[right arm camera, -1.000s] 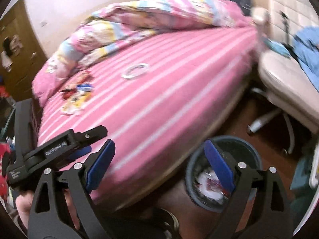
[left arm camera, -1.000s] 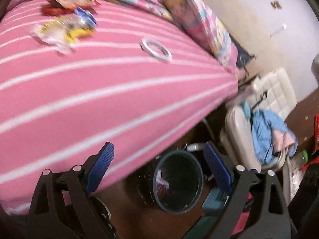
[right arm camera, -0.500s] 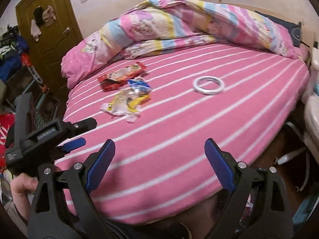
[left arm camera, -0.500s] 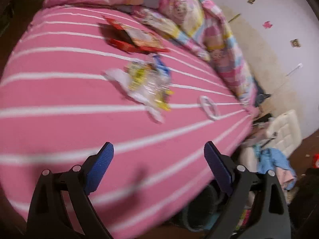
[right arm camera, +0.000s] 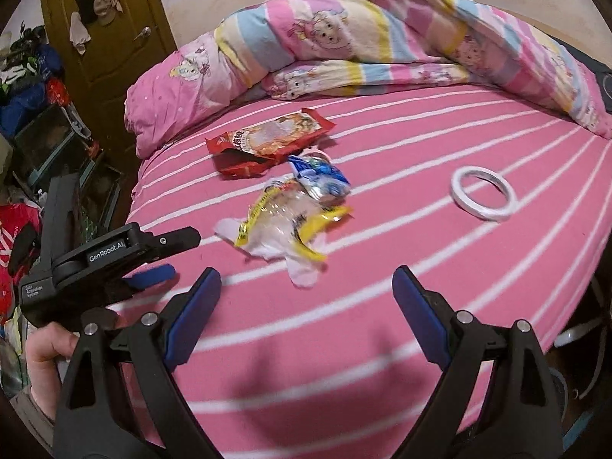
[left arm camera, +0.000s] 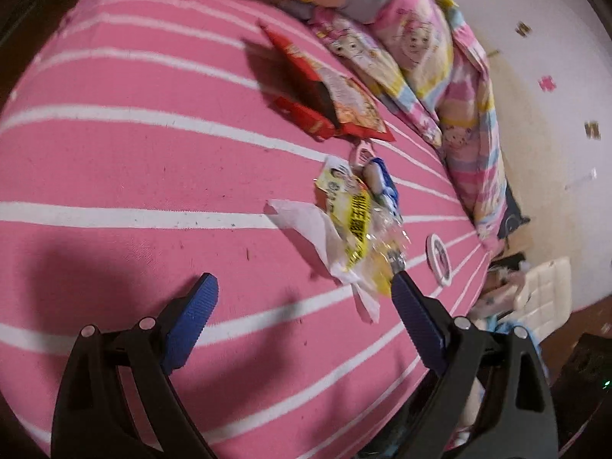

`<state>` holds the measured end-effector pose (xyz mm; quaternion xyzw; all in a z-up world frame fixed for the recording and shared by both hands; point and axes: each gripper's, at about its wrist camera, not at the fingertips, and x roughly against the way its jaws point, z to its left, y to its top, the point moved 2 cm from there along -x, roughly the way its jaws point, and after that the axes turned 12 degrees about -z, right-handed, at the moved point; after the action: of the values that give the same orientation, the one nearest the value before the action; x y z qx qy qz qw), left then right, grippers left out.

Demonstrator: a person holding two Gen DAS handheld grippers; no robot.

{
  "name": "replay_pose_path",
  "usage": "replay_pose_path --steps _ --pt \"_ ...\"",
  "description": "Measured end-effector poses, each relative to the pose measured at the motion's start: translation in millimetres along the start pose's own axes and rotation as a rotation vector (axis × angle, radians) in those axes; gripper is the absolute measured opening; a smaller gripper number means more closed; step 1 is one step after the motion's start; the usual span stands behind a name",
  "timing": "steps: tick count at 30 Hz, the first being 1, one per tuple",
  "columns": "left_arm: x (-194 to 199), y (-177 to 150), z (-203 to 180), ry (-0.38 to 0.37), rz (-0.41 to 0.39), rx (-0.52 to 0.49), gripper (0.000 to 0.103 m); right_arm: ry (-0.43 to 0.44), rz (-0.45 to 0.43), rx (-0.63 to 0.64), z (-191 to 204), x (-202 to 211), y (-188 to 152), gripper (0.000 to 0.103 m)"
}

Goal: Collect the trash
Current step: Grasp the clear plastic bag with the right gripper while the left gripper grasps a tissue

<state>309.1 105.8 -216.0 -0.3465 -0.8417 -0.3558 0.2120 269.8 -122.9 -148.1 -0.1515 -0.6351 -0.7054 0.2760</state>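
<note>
Pink cotton sheet with white stripes, covering the bed, which carries every item listed; a patterned quilt is heaped along its far edge.

Item 1. Red snack bag, largest piece, lying flat toward the far left corner of the bed, just before the quilt. Judged light, crinkly film, probably slick on its printed face. Best taken by a flattened end seam or a raised edge, not the broad middle.

Item 2. Clear-and-yellow wrapper, crumpled, mid-bed, nearest the near edge. A white paper scrap lies partly under it. Judged almost weightless, soft, springy; folds stand up off the sheet, so a pinch on a raised fold should hold. Paper may part from the film when lifted.

Item 3. Blue-and-white wrapper, small, touching the yellow one on its far side, between it and the red bag. Same handling: thin, slippery, take it at a crease.

Item 4. White tape roll, lying flat, well apart toward the right edge. Stiff ring; whether it counts as trash cannot be told.

Tools. Left gripper: fingers spread wide, empty, over the near edge, its right finger tip at the yellow wrapper's near end. Right gripper: fingers spread wide, empty, just short of the same wrapper. A hand holds the left tool.
</note>
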Motion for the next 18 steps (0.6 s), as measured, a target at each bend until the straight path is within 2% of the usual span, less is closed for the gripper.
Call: replay_pose_path --steps 7,10,12,14,17,18 --pt "-22 15 0 -0.028 0.01 0.058 0.089 -0.003 0.036 0.01 8 -56 13 0.09" --pt "-33 23 7 -0.031 0.023 0.113 0.089 -0.003 0.06 -0.008 7 -74 13 0.089" --pt "-37 25 7 -0.035 0.026 0.115 0.088 -0.008 0.071 -0.012 6 -88 13 0.086" --pt "-41 25 3 -0.025 0.028 0.102 0.088 -0.008 0.091 -0.024 4 -100 11 0.077" --pt "-45 24 -4 -0.016 0.035 0.077 0.087 -0.007 0.121 -0.05 0 -115 6 0.069" --pt "-47 23 -6 -0.011 0.039 0.069 0.078 -0.005 0.123 -0.059 -1 -117 5 0.068"
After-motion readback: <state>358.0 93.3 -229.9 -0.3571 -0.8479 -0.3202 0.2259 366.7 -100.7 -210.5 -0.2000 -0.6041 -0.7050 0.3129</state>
